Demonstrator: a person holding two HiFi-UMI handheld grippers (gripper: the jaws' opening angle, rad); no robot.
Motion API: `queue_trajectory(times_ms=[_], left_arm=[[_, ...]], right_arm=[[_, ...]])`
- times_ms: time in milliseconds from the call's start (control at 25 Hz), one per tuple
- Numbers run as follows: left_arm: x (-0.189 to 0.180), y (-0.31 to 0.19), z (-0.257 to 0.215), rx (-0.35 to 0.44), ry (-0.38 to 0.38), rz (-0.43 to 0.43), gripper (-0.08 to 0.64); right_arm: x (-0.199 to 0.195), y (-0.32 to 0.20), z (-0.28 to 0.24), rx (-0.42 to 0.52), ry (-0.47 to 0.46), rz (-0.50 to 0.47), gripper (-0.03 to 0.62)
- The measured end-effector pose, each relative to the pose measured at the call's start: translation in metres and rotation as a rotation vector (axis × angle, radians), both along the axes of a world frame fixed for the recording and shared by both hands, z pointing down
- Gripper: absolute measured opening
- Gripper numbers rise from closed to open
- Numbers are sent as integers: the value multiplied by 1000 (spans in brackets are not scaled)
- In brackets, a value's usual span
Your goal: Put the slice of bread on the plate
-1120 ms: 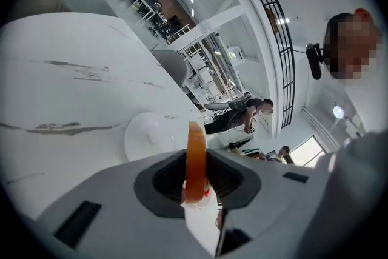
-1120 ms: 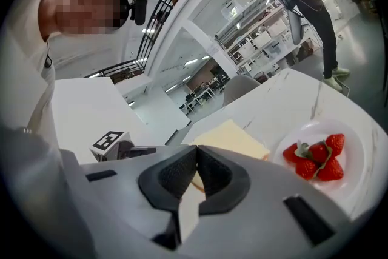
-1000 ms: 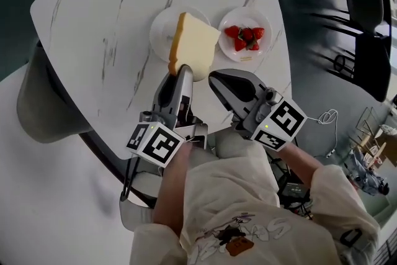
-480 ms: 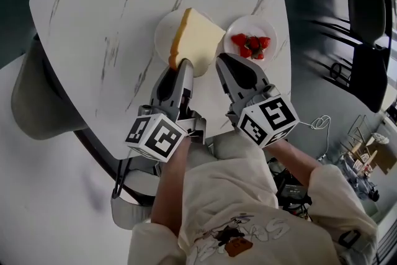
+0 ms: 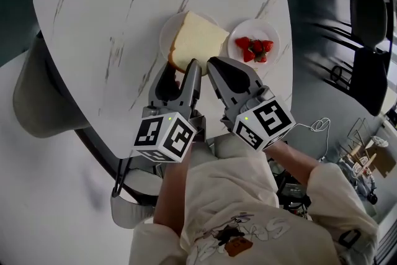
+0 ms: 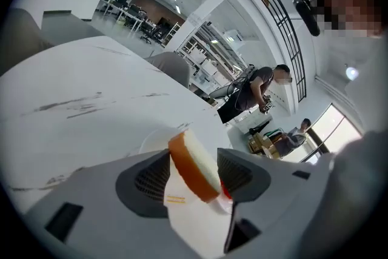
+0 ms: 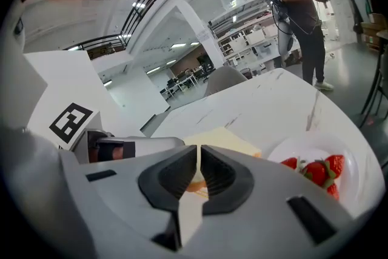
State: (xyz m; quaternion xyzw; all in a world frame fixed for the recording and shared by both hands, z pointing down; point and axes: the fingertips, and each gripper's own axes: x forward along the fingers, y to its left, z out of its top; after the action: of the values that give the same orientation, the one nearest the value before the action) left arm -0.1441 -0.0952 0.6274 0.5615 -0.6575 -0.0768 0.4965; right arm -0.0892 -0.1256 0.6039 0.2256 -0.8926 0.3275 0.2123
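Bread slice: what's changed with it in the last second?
The bread slice has tipped down from upright onto the white plate. The left gripper has just been opening its jaws, letting it go, its crust edge loose between them. The right gripper, shut, edged nearer. The strawberry plate stayed put.

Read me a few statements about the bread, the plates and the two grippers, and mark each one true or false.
1. The slice of bread lies on the white plate. True.
2. The strawberries sit on a second plate. True.
3. The right gripper has its jaws wide apart. False: they are together, with nothing between them.
4. The left gripper is clamped on the bread. False: its jaws have just been opening; the bread's near edge stands between them, not pressed.
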Motion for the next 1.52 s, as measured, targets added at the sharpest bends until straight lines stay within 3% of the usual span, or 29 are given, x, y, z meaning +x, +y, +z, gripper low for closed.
queue_trajectory(times_ms=[320,760,1120,1280,1520], left_arm=[[-18,6,3,-58,-157,9,264],[-19,8,-11,-20,-129,11,267],[-28,14,-32,-24,-222,26,262],[-28,14,-49,7,-277,69,261],[-27,19,-78,42,-335,124,261]], right_arm=[[0,4,-10,8,-21,6,6],[6,7,-16,18,-22,31,6],[8,7,-32,72,-37,40,6],[2,13,-44,80,-50,-19,6],[-5,15,-70,108,-64,-13,6]])
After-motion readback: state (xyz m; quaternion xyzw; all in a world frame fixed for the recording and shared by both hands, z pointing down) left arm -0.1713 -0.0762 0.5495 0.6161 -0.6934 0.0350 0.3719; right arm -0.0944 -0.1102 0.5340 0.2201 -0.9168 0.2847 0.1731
